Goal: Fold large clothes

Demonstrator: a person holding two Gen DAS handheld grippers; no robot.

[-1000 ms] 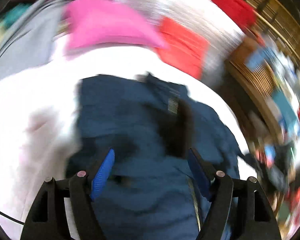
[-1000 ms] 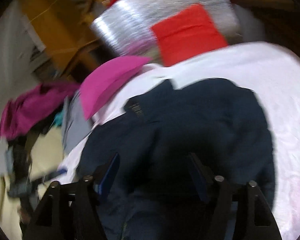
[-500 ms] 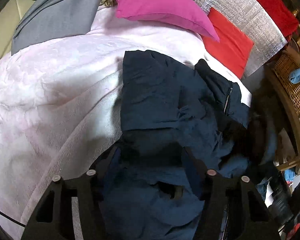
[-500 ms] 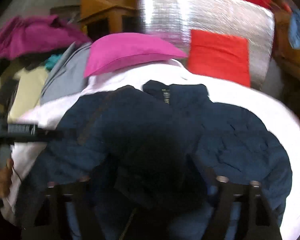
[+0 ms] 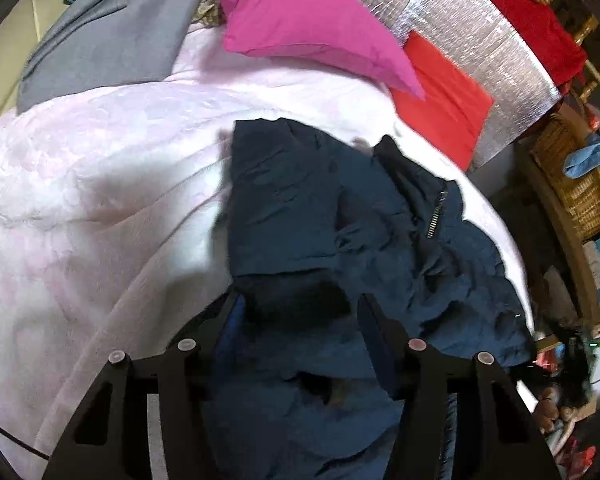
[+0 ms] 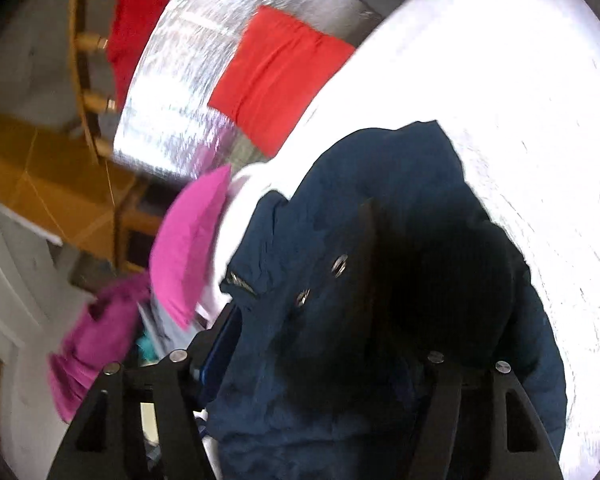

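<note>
One garment in play: navy jacket [image 5: 320,216], crumpled on the pale pink bedspread [image 5: 80,184], collar and zipper toward the pillow end. Fold progress looks early. No clean fold line visible anywhere; the fabric is bunched, one panel flopped over the body, zipper side rumpled toward the bed edge.

Left gripper [image 5: 300,312]: jaws have just been closing, with a thick wad of jacket hem between them. Cloth fills the gap and the blue pads look pressed into it, so I read it as pinching the jacket.

Right gripper [image 6: 320,340]: jaws closed in, then eased back out a little. Jacket fabric with two snap studs [image 6: 339,265] drapes over and between the fingers, and the left pad is against the cloth. Frame is blurred and the right finger is buried, so I can't tell whether it's a real pinch or just draped cloth.

Magenta pillow [image 5: 300,20], red pillow [image 5: 444,92] and grey garment [image 5: 112,40] sit at the head end, clear of the jacket.

Left to do, by my estimate: nearly everything. Spread flat, sleeves in, fold the body over, square it up.
</note>
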